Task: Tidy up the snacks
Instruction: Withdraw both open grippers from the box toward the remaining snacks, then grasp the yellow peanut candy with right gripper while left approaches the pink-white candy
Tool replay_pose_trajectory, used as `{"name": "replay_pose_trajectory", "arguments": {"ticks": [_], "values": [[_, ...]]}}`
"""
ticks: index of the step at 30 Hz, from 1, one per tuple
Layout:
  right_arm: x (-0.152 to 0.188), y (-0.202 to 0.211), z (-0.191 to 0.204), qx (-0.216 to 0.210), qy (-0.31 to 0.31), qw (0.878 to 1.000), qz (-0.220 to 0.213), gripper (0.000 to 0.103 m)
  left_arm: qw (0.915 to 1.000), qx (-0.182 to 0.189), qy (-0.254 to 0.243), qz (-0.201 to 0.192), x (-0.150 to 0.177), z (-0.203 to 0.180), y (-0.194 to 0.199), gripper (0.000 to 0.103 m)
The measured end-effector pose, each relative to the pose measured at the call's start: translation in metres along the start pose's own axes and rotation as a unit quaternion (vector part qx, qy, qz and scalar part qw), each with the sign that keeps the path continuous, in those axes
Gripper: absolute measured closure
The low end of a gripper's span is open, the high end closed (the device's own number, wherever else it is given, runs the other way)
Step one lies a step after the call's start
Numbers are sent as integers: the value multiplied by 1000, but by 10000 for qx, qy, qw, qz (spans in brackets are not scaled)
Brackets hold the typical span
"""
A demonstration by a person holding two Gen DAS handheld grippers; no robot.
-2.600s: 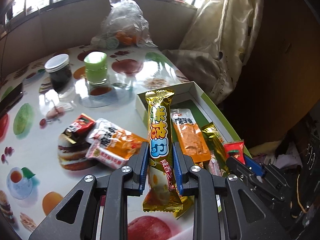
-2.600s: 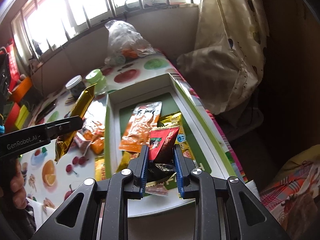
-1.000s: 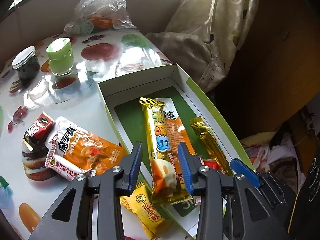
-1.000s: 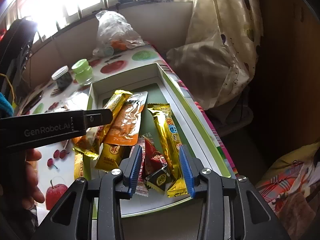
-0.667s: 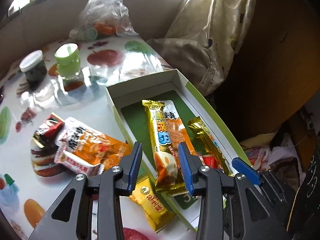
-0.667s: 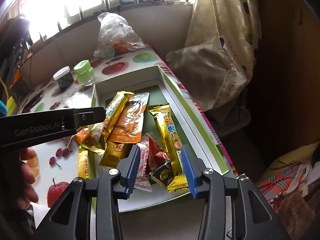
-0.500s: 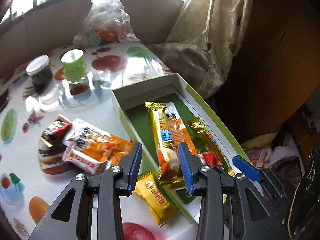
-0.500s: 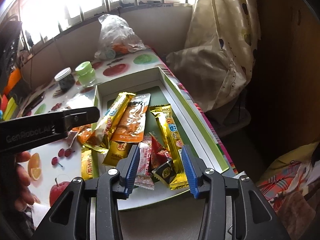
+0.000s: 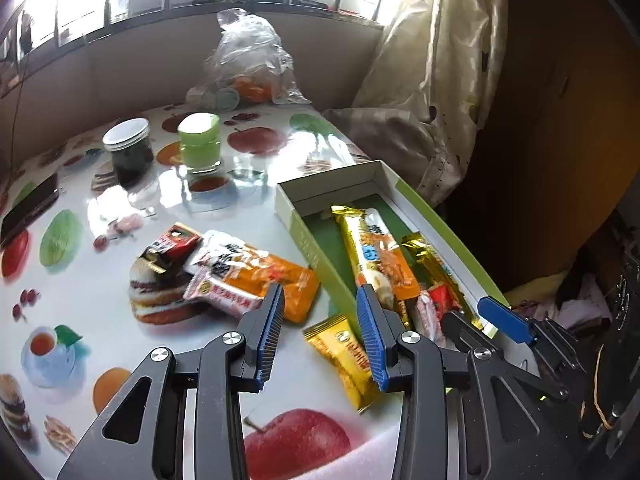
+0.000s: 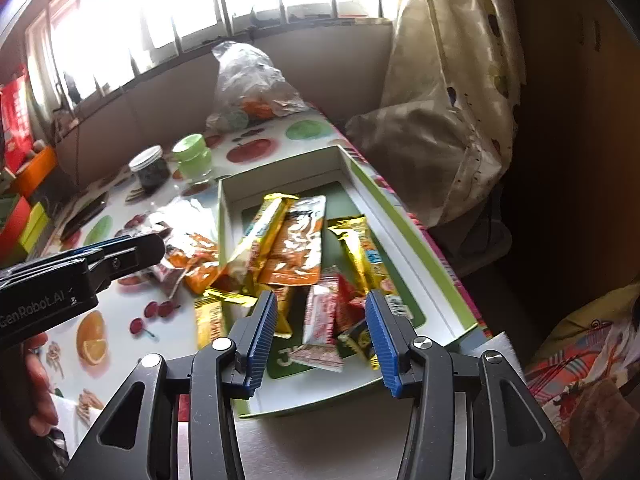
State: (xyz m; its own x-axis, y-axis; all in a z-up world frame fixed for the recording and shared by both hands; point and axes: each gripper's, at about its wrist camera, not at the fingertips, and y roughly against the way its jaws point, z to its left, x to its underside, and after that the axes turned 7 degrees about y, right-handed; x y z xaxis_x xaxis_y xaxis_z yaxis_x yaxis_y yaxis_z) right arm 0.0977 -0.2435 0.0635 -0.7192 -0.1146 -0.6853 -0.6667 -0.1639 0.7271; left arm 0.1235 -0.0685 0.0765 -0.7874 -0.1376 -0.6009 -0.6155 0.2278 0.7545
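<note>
A white and green box (image 9: 442, 227) (image 10: 400, 220) lies on the table's right side with several snack packets in it. The long gold bar (image 9: 362, 246) (image 10: 260, 232) lies in it, leaning on the left wall. An orange packet (image 10: 298, 240) and another gold bar (image 10: 366, 256) lie beside it. On the table left of the box lie an orange and white packet (image 9: 256, 274), a red and black packet (image 9: 170, 246) and a small gold packet (image 9: 346, 354). My left gripper (image 9: 320, 320) is open and empty above the table. My right gripper (image 10: 320, 324) is open and empty over the box's near end.
A dark jar (image 9: 128, 152), a green-lidded jar (image 9: 200, 142) and a clear plastic bag (image 9: 248, 64) stand at the back of the fruit-print tablecloth. A phone (image 9: 28, 204) lies at the far left. A curtain (image 9: 424, 80) hangs at the right.
My left gripper let go of the long gold bar in the box and drew back to the left over the table. My right gripper let go of the red packet and backed off.
</note>
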Motion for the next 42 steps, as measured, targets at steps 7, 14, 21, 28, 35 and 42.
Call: {"name": "replay_pose_trajectory", "arguments": {"ticks": [7, 14, 21, 28, 35, 42], "values": [[1, 0, 19, -132, 190, 9997, 16, 58, 9999, -35, 119, -55, 6, 15, 10, 64], [2, -1, 40, -258, 429, 9987, 65, 58, 9989, -146, 423, -103, 12, 45, 20, 64], [4, -4, 65, -479, 721, 9962, 100, 58, 9968, -297, 735, -45, 21, 78, 21, 64], [10, -16, 87, -652, 985, 9925, 305, 58, 9950, -362, 932, 18, 30, 99, 21, 64], [10, -32, 98, -451, 1203, 9903, 535, 58, 9928, -413, 1122, 37, 34, 113, 22, 64], [9, -41, 107, -619, 1293, 9881, 560, 57, 9912, -444, 1245, 51, 35, 123, 21, 64]]}}
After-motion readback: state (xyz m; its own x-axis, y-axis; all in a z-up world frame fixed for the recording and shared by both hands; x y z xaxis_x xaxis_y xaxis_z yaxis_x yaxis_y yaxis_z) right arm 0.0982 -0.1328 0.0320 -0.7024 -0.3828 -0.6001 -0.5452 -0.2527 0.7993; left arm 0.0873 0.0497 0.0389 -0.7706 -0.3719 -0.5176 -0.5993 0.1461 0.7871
